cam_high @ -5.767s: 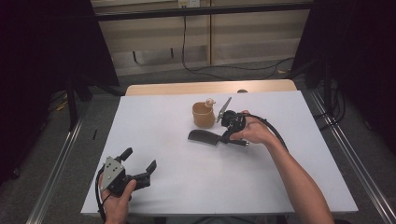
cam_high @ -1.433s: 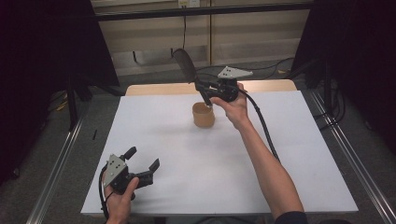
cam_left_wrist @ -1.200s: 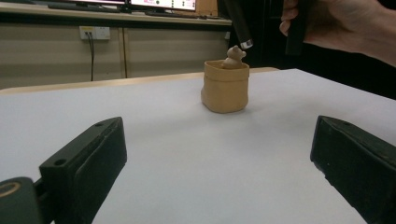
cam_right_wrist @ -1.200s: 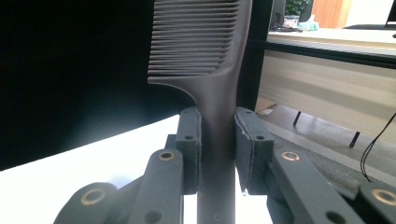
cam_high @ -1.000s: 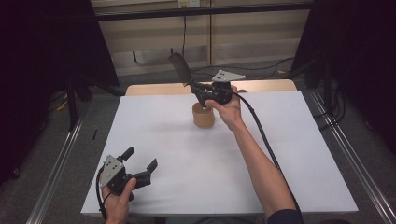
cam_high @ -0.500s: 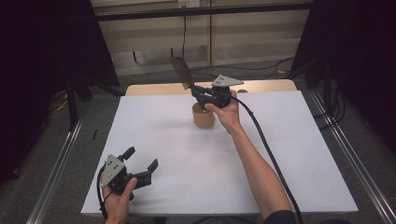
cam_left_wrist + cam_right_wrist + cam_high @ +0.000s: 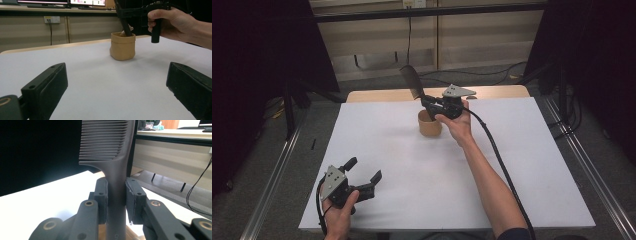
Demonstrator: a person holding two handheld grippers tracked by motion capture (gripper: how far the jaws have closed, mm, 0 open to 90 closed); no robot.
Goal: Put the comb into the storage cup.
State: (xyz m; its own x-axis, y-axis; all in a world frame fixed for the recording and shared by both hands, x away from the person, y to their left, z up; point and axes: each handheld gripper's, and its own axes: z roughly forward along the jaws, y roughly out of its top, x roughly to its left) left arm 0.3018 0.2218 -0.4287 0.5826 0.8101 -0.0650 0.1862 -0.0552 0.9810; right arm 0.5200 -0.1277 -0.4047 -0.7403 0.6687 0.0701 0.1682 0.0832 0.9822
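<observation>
A white table (image 7: 387, 150) w/ one tan cup (image 7: 430, 125) standing upright toward the far edge; everything here is placed relative to that cup.

The right gripper (image 7: 430, 103) hangs just above the cup, jaws pinching the handle of a black comb (image 7: 413, 82). The comb's toothed end rises up and away behind the cup. In the left gripper view its handle end dips inside the cup's mouth, beside a pale stick-like item (image 7: 127, 30) already in there.

The left gripper (image 7: 362, 176) is well apart from the cup, near the table's front-left corner, jaws spread wide w/ nothing between them.

Handling, as a guess: the comb looks like thin rigid plastic, light, smooth, so it may swivel in a two-point pinch. The handle is the place to hold, as now; the fine teeth look bendable and breakable. The cup's lumpy, slightly sagging wall suggests soft or thin material, light enough to tip if the comb leans on its rim.

Hard to make out: the cup's inside and bottom, how deep the comb sits, and what the pale item is. In the right gripper view the comb's top is cut off.
</observation>
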